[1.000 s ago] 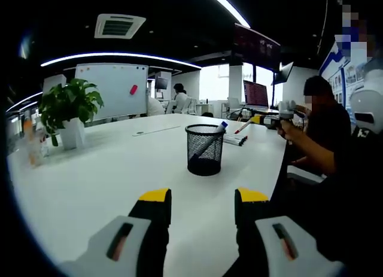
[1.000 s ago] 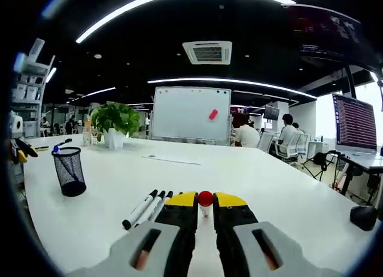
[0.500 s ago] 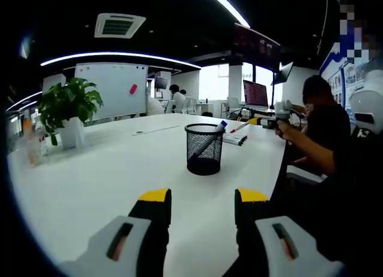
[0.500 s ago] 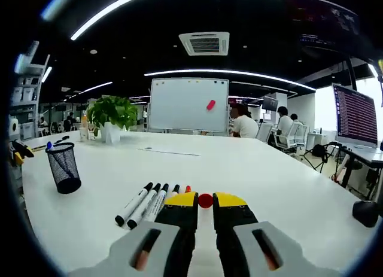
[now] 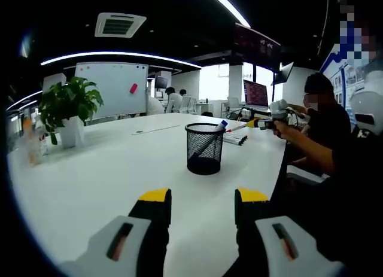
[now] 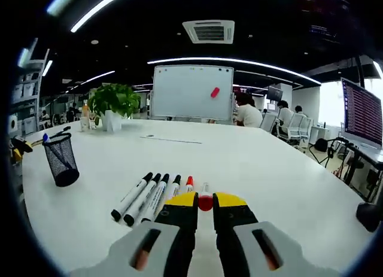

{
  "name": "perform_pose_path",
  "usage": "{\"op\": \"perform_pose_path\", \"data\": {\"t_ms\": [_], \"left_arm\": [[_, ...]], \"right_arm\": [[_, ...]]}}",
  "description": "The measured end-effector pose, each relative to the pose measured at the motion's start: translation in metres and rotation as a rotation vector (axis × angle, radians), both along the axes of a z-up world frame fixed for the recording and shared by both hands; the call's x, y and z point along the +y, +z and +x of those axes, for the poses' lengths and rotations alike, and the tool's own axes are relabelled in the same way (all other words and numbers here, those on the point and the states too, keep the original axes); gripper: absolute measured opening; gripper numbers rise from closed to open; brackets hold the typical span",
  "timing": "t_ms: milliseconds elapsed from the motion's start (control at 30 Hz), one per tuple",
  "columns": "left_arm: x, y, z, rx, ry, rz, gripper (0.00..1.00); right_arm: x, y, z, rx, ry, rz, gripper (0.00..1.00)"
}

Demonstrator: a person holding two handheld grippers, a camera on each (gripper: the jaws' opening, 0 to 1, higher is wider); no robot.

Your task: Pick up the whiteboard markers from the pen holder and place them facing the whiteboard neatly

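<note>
No brand or writing can be read on anything; the screen [image 6: 362, 112] at 3 o'clock in the right gripper view has only blurred lines.

In the right gripper view, the right gripper [image 6: 205, 201] has its jaws nearly closed on a red-capped marker [image 6: 205, 199]; only the cap and a bit of pale barrel beyond it show, the rest is hidden between the jaws. Just to the left lie the other markers [image 6: 149, 196] in a row on the table [image 6: 263, 169], side by side, tips toward the whiteboard [image 6: 192, 100] at 12 o'clock (I count four, one with a red tip). The holder [image 6: 58, 160] stands at 9 o'clock, well apart, with a blue-capped marker [image 6: 45, 137] in it.

In the left gripper view, the left gripper [image 5: 202, 200] is wide open and holds nothing. The holder [image 5: 204, 148] is straight ahead, the blue cap [image 5: 223, 125] leaning over its rim. Here a person [image 5: 317, 130] at 3 o'clock holds the right gripper [image 5: 263, 122]. The plant [image 5: 69, 106] is at 10 o'clock
</note>
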State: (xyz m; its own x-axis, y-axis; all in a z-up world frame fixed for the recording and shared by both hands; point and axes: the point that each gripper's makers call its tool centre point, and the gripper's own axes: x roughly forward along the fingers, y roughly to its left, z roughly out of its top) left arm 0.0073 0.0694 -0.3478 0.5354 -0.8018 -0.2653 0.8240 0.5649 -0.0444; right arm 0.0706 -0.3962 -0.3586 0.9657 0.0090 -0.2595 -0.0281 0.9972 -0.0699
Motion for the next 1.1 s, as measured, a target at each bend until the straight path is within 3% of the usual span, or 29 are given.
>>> {"op": "perform_pose_path", "data": {"t_ms": [1100], "left_arm": [[-0.001, -0.002, 0.0, 0.004, -0.006, 0.004, 0.44]], "right_arm": [[-0.006, -0.026, 0.011, 0.106, 0.02, -0.001, 0.13]]}}
